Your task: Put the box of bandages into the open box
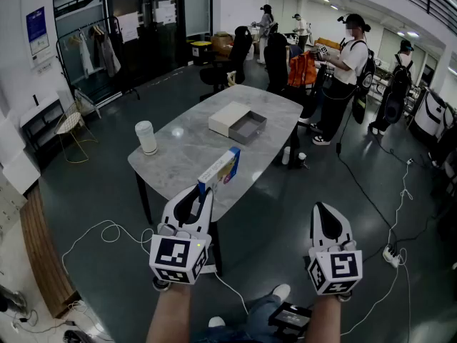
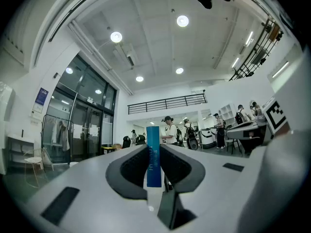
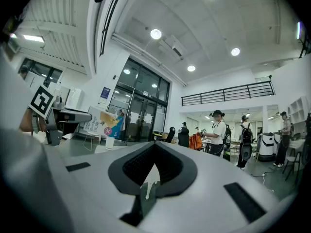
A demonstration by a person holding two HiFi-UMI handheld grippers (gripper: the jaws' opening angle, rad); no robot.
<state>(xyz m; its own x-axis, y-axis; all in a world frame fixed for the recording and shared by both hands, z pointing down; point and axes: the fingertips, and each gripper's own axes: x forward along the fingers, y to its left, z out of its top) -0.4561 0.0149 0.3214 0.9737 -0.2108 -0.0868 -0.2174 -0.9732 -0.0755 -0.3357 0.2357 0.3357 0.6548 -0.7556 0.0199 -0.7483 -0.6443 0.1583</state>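
The box of bandages [image 1: 220, 170] is clamped across its flat faces in the left hand-held gripper [image 1: 202, 191], above the near tabletop [image 1: 186, 152] edge, well short of the open box [image 1: 248, 128]. The right hand-held gripper [image 1: 323, 209] is closed and empty. The box is judged light, stiff and crushable, so gentle pressure is advised.

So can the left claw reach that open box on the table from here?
Probably not yet: the left claw, shut on the bandage box, hangs by the table's near edge; the open box lies towards its far side. Nothing stands between, so stepping closer should do.
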